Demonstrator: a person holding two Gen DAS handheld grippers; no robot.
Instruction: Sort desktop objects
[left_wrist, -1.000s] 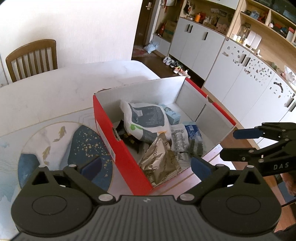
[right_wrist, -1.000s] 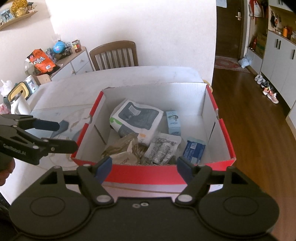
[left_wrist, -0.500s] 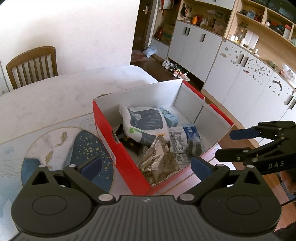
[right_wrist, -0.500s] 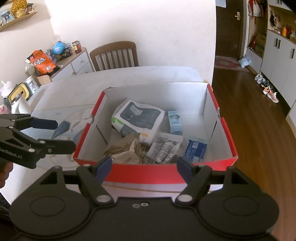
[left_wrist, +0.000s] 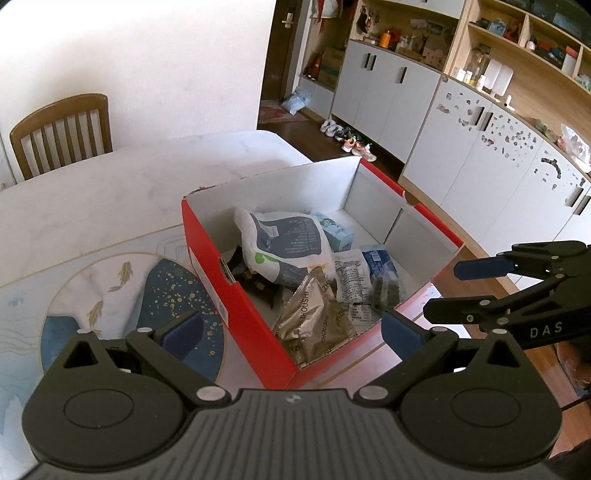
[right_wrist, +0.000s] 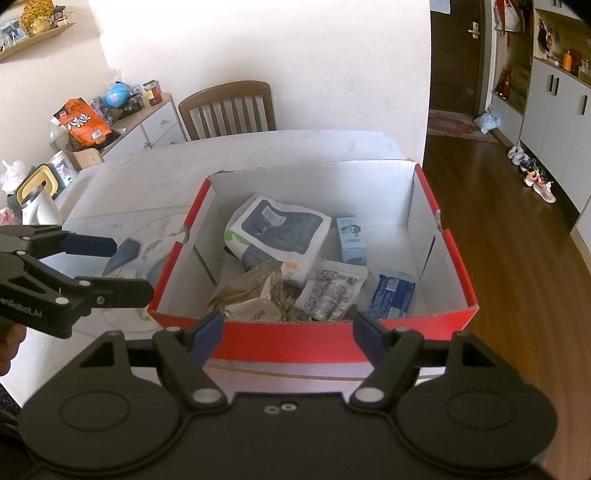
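bench (right_wrist: 258, 147): big pale marble-look top. I'm hovering over its near edge, and everything I care about sits toward the near right corner, so I barely have to reach.

mat (left_wrist: 110, 280): printed blue-and-white one with gold fish, lying flat on the bench left of the box. Nothing loose on it that I can see, so my guess is it's already been picked over.

red box (right_wrist: 332, 338): open-top cardboard, white inside, close to the bench's right edge with one corner by the drop to the floor. Walls are tall, so anything going in or out has to come from above.

white pouch (right_wrist: 277, 232): biggest thing in the box, leaning on the pile at back left, partly covering what's under it.

foil packet (left_wrist: 314, 321): crumpled, near-left inside corner, on top of other wrappers.

printed sachet (right_wrist: 328, 288): flat, mid-box, touching the foil packet.

blue pack (right_wrist: 391, 297): near-right inside, just beside the sachet.

small carton (right_wrist: 351, 240): upright-ish near the back wall, right of the white pouch.

left hand-held gripper (left_wrist: 291, 328): jaws spread wide, holding nothing, over the box's near-left corner.

right hand-held gripper (right_wrist: 288, 332): also wide and empty, lined up on the near wall.

in the way: that near wall, plus the two grippers being close to each other.
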